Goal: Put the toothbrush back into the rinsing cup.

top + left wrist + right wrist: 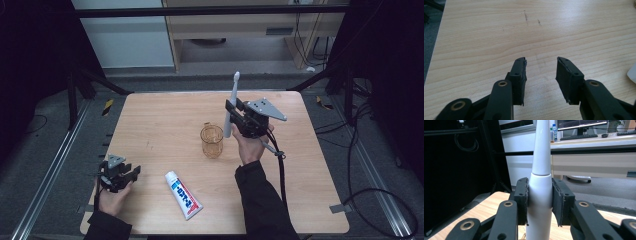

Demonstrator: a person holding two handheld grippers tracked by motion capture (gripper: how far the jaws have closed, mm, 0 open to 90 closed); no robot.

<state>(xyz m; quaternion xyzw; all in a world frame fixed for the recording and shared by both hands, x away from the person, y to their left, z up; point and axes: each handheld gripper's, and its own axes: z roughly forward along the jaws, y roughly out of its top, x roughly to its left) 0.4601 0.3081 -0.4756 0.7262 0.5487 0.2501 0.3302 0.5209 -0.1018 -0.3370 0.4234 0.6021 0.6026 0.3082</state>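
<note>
Black jaws of the right gripper [539, 202] clamp the thick white handle of an electric toothbrush [540, 177], one pad on each side, the brush head pointing up. From the high view the toothbrush [231, 107] stands nearly upright, its lower end just beside the rim of the amber glass cup [212, 140] at the middle of the wooden table [150, 120]. The step looks like standing the brush in the cup. To do it well, the person should bring the handle's foot over the cup's mouth, keep it vertical, lower until it rests inside, and only then release. The left gripper [119, 173] rests near the front left, jaws apart and empty. A toothpaste tube [183, 194] lies flat near the front edge.
</note>
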